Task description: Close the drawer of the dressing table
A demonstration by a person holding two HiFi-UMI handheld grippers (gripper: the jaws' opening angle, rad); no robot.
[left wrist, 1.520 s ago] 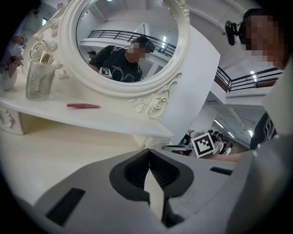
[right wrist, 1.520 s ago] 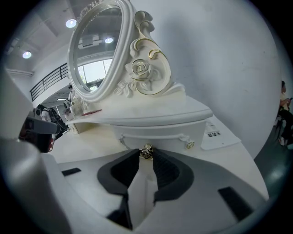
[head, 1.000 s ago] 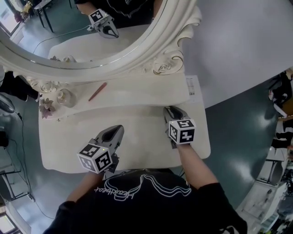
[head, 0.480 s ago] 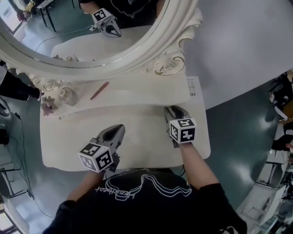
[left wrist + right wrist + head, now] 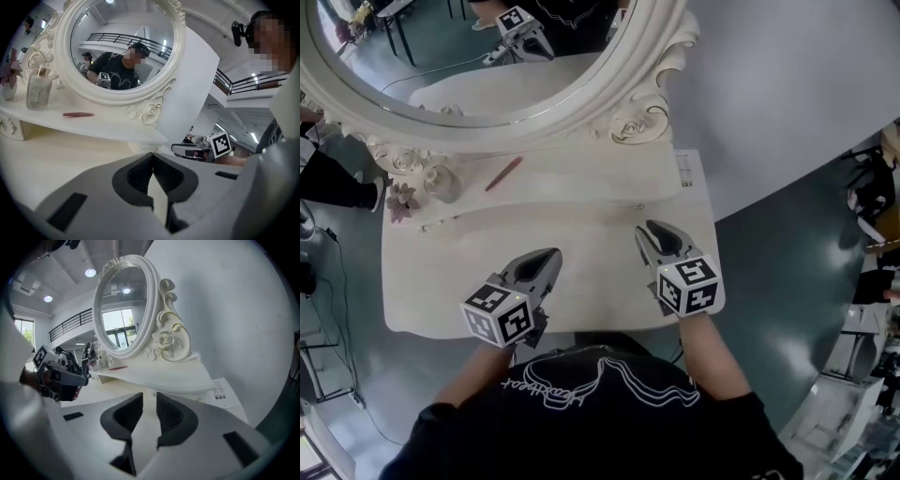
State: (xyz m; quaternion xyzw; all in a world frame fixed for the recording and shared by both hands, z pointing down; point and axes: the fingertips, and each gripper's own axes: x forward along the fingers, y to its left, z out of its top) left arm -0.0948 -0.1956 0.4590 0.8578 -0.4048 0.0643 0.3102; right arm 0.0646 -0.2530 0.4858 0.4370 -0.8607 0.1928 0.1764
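Drawer: none seen standing open; closing appears done. My left tool (image 5: 546,261) is pinched together, empty; my right tool (image 5: 652,231) narrowly parted, empty; surface (image 5: 431,281) beneath both.

Hidden, cropped
The front of the cream dressing table (image 5: 431,291) is covered by a black shirt (image 5: 609,422); its white oval mirror (image 5: 487,89) is cropped.

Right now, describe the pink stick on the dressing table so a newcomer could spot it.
Start at the oval white mirror and drop to the raised shelf below it. The pink stick lies flat there, slanted, to the right of the glass jar and flower in the head view. It alone is long, thin and straight.
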